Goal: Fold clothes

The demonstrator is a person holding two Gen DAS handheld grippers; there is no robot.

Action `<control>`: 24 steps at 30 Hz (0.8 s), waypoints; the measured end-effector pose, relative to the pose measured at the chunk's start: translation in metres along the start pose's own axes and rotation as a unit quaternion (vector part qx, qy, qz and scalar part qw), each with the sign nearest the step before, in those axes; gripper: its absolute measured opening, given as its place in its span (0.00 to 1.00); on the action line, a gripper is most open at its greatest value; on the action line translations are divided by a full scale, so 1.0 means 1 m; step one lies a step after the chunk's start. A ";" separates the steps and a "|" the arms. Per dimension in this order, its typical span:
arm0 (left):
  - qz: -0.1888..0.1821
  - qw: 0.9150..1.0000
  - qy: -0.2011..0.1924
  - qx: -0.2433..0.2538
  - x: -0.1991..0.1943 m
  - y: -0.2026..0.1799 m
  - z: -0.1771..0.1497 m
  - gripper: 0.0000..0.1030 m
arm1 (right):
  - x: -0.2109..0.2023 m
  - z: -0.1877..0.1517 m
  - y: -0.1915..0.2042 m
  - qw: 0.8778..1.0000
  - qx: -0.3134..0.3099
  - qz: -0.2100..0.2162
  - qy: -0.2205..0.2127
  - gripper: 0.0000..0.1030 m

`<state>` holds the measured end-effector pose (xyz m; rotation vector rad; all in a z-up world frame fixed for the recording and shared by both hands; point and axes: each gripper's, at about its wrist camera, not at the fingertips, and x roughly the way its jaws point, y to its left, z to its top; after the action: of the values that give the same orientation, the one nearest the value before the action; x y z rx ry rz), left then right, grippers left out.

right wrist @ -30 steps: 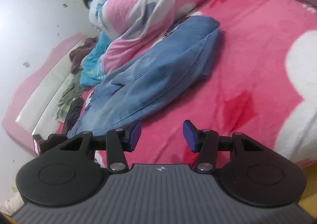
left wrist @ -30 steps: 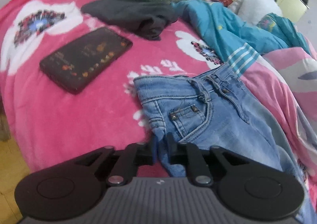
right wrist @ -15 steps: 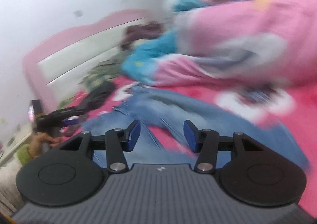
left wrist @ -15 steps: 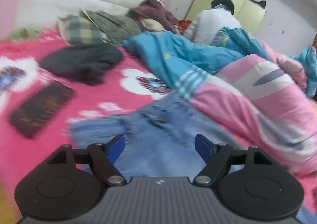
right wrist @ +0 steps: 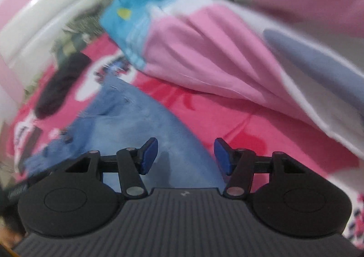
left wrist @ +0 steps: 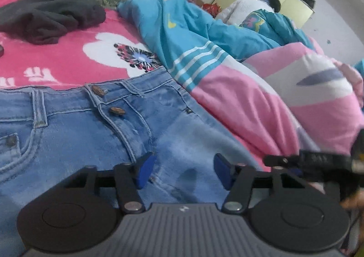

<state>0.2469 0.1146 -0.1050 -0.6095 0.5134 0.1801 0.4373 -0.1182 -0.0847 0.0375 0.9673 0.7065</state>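
both wrist cams sit low and close over the jeans (left wrist: 95,134), facing the headboard end; both catch the pink quilt (right wrist: 204,56).

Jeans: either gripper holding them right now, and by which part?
Neither. The left gripper stands open above the jeans below the fly, its jaws having just been closing, nothing pinched. The right gripper is open over a leg, pads clear of the denim.

jeans (left wrist: 95,134) flat on the blanket (left wrist: 75,59) — quilt (left wrist: 261,97) heaped just right
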 end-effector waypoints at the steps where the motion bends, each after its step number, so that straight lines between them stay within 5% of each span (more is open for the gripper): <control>1: -0.003 1.000 -0.009 0.003 0.000 0.002 -0.004 0.53 | 0.010 0.001 0.002 1.000 -0.016 0.001 0.017 0.52; 5: 0.007 1.000 -0.013 0.020 -0.001 -0.001 -0.006 0.55 | 0.024 -0.003 0.016 0.997 -0.060 -0.026 0.046 0.32; 7: 0.015 0.999 -0.017 0.035 -0.001 -0.005 -0.008 0.55 | 0.024 -0.006 0.023 0.996 -0.071 -0.042 0.046 0.11; 9: 0.018 0.999 -0.018 0.042 -0.001 -0.007 -0.010 0.55 | 0.022 -0.007 0.031 0.994 -0.081 -0.058 0.042 0.06; 14: 0.018 0.999 -0.018 0.044 0.000 -0.006 -0.009 0.54 | 0.005 -0.007 0.063 0.978 -0.158 -0.135 -0.027 0.04; 19: 0.015 0.999 -0.017 0.042 0.001 -0.004 -0.008 0.55 | 0.051 -0.022 0.057 0.948 -0.241 -0.205 -0.019 0.07; 24: 0.004 0.999 -0.014 0.031 0.000 0.002 -0.006 0.55 | 0.035 -0.013 0.054 0.950 -0.237 -0.203 -0.030 0.16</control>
<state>0.2441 0.1129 -0.1101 -0.5431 0.4936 0.1784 0.4112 -0.0597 -0.1003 -0.5465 0.6956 0.5333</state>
